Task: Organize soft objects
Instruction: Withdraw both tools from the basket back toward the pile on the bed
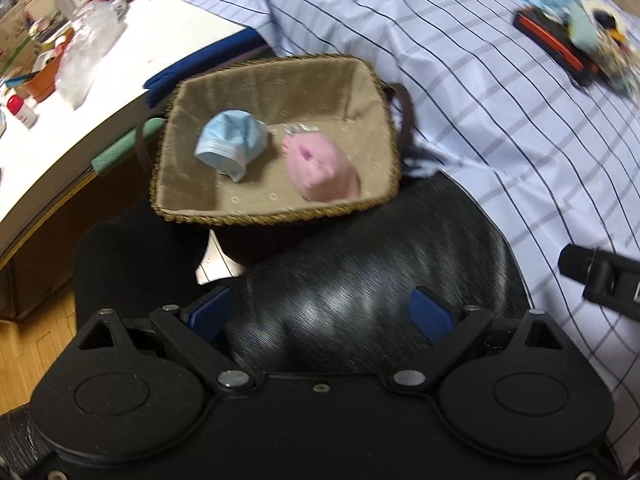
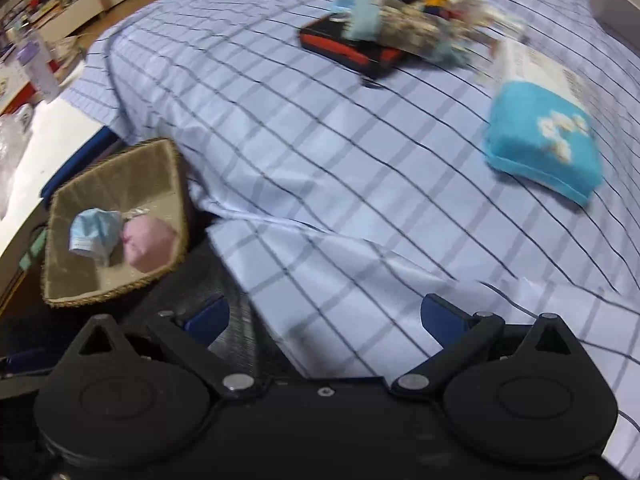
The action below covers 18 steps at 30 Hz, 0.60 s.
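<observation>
basket (image 1: 276, 216): beside bed (image 1: 500, 120) | inside: mask (image 1: 232, 144) left, probably sock (image 1: 320, 168) right

Probably a home bedroom, striped bedsheet (image 2: 360, 160), cluttered white desk (image 1: 132, 52)

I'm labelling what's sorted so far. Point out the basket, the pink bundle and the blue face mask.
basket (image 1: 276, 217): left wrist view, near braided rim.
pink bundle (image 1: 322, 172): left wrist view, its middle.
blue face mask (image 1: 232, 142): left wrist view, its middle.
</observation>
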Each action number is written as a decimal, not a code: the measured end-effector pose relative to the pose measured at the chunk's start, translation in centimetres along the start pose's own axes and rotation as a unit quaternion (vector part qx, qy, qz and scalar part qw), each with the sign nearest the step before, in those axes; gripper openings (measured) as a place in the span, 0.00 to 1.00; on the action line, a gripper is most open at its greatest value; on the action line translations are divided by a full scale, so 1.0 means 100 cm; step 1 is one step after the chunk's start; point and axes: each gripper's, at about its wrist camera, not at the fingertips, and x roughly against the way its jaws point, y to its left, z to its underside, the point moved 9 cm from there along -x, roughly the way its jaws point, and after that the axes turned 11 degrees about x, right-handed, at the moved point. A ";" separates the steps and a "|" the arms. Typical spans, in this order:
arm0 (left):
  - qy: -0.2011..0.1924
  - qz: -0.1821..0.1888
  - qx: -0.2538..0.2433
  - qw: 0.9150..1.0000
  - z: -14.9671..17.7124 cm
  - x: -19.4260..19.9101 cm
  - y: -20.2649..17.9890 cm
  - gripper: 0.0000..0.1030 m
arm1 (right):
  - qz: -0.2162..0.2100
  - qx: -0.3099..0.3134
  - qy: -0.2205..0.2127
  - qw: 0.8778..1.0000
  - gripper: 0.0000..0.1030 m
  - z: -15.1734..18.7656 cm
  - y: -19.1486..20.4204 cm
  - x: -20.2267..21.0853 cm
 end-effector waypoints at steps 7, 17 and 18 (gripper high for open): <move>0.006 0.002 -0.034 0.999 0.020 0.000 -0.020 0.90 | 0.005 -0.027 0.005 1.000 0.99 0.014 -0.023 -0.001; 0.002 -0.003 -0.042 0.999 0.024 0.001 -0.021 0.90 | -0.002 -0.029 0.004 1.000 0.99 0.015 -0.026 0.002; 0.000 -0.003 -0.042 0.999 0.023 0.002 -0.021 0.90 | -0.006 -0.030 0.001 1.000 0.99 0.013 -0.026 0.004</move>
